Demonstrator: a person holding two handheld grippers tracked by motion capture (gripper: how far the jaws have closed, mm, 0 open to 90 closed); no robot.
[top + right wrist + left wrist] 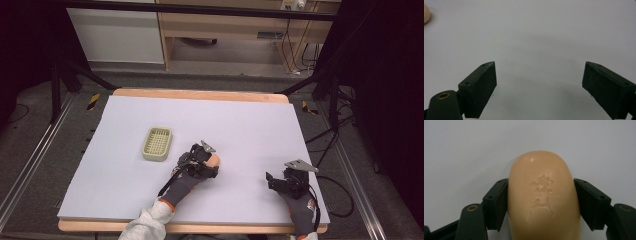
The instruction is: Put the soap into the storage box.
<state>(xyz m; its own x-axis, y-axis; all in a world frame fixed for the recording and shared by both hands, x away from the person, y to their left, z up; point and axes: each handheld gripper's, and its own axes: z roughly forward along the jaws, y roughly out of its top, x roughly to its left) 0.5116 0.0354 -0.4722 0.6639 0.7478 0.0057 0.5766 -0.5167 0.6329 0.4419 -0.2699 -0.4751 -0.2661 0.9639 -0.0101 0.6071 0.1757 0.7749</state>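
Note:
A peach-coloured soap bar (pixel 544 195) with a stamped mark on top sits between the two black jaws of my left gripper (pixel 540 182), and both pads press its sides. In the high view the soap bar (pixel 215 160) is at the middle of the white sheet, with my left gripper (pixel 212 166) shut on it. A pale green slotted soap dish (pixel 157 144) lies to its left, apart from it. My right gripper (pixel 271 181) stands open near the front right with nothing between its jaws. The right gripper (pixel 540 72) view has the soap bar (pixel 426 13) at its far left edge.
A white sheet (pixel 250 120) covers the wooden table (pixel 200 94). Stand legs and cables lie on the floor beside the table at both sides. A wooden cabinet stands behind it.

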